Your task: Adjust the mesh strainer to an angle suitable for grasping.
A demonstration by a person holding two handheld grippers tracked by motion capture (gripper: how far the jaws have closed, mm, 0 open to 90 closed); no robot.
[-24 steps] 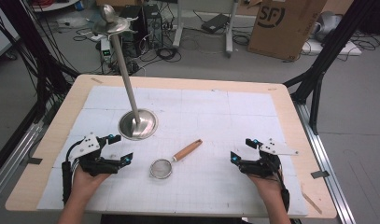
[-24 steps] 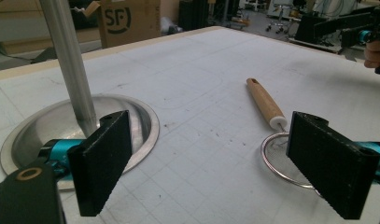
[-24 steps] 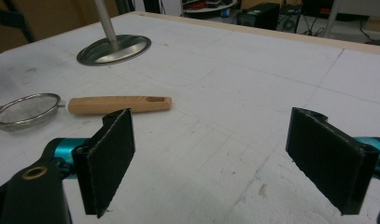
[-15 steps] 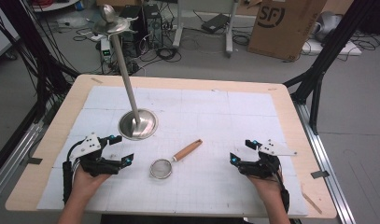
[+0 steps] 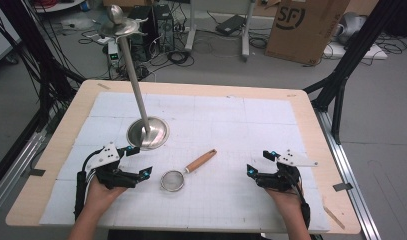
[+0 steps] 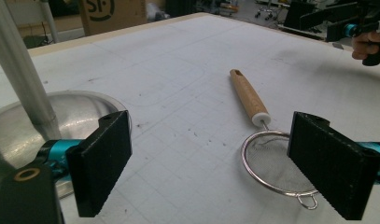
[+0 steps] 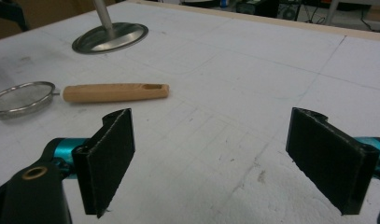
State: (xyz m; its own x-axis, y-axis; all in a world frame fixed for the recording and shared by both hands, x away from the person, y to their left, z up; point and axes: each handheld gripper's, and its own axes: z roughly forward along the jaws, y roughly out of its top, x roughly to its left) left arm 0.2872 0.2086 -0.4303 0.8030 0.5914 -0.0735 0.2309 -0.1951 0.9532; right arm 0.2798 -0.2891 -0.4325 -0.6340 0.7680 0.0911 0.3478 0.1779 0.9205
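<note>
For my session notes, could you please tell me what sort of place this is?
Probably a lab or workshop set up for recording: a gridded table inside a black frame, cables on the floor, a cardboard box.

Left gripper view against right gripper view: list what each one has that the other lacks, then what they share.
Left gripper view alone: the person's other hand holding its gripper at the far right edge, a cardboard box beyond the table, and the small hanging loop on the strainer's rim.

Right gripper view alone: the stand's round base whole, with open mat all round it.

Both: the strainer with its wooden handle, the metal stand's pole, the white gridded mat, and a pair of black jaws standing wide apart.
</note>
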